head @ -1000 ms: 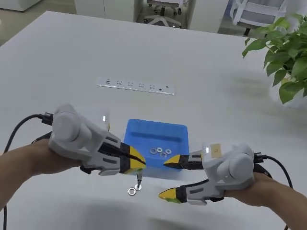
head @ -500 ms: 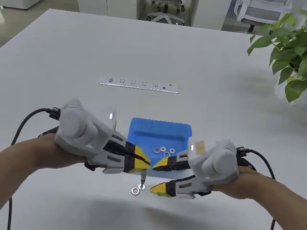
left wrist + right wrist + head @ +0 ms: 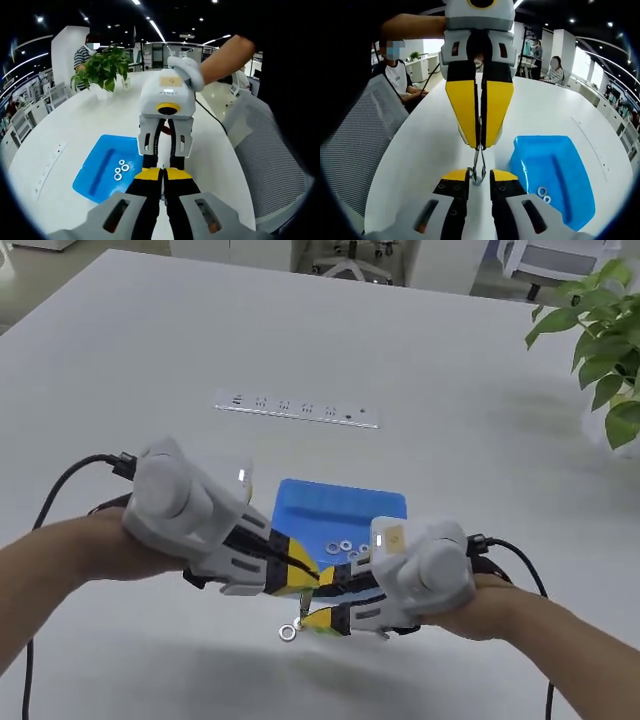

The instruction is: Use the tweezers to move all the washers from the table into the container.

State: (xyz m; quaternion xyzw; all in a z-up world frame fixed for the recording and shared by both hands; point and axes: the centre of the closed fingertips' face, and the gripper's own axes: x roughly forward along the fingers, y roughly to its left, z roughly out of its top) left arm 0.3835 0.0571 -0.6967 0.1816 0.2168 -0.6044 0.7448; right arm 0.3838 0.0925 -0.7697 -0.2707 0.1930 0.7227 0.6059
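Observation:
My left gripper (image 3: 305,575) is shut on thin metal tweezers (image 3: 303,606), which point down at the white table. Just below their tips lies a loose washer (image 3: 288,632). My right gripper (image 3: 328,600) faces the left one. In the right gripper view its jaws (image 3: 479,176) stand narrowly open on either side of the tweezers (image 3: 479,160), and I cannot tell whether they touch. Behind both grippers sits the blue container (image 3: 345,502) with a few washers (image 3: 346,547) inside. The left gripper view shows the container (image 3: 100,172) and its washers (image 3: 120,170) to the left of the gripper (image 3: 162,176).
A white socket strip (image 3: 297,409) lies further back on the table. A potted plant (image 3: 605,350) stands at the far right. Office chairs stand beyond the table's far edge. Cables trail from both grippers.
My right gripper has moved left towards the left one. Its jaws have narrowed from wide open to a small gap around the tweezers. The left gripper still holds the tweezers over the washer.

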